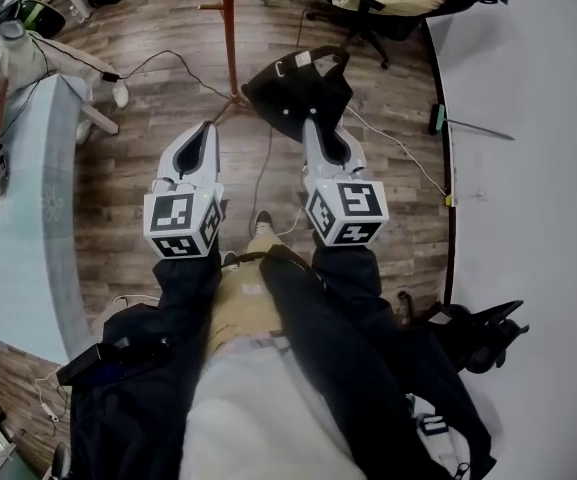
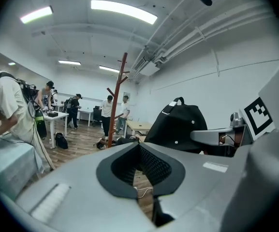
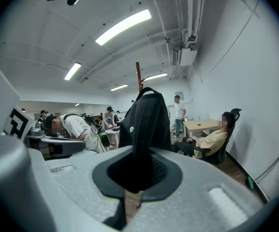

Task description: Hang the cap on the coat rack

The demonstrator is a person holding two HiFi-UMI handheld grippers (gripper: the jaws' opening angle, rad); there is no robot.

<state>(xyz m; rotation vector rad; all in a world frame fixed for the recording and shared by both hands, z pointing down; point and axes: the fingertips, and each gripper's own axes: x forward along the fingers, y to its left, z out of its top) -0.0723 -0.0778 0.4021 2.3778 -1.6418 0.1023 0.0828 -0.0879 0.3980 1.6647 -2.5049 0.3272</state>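
Wood-plank floor point(image 1: 168, 108): coat rack point(image 1: 230, 38) base standing on it, cables point(image 1: 158, 58) trailing across, office chair point(image 1: 373, 38) near wall.

Black cap point(image 1: 298, 93), red-brown coat rack point(image 1: 229, 33), brown wood-grain floor point(image 1: 138, 168), pale blue table point(image 1: 18, 248)

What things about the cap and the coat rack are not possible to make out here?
1. Top and hooks of the coat rack: head view, cut off by the upper edge.
2. Most of the coat rack: right gripper view, hidden behind the cap.
3. Pinched part of the cap: right gripper view, covered by the pads of the right gripper.
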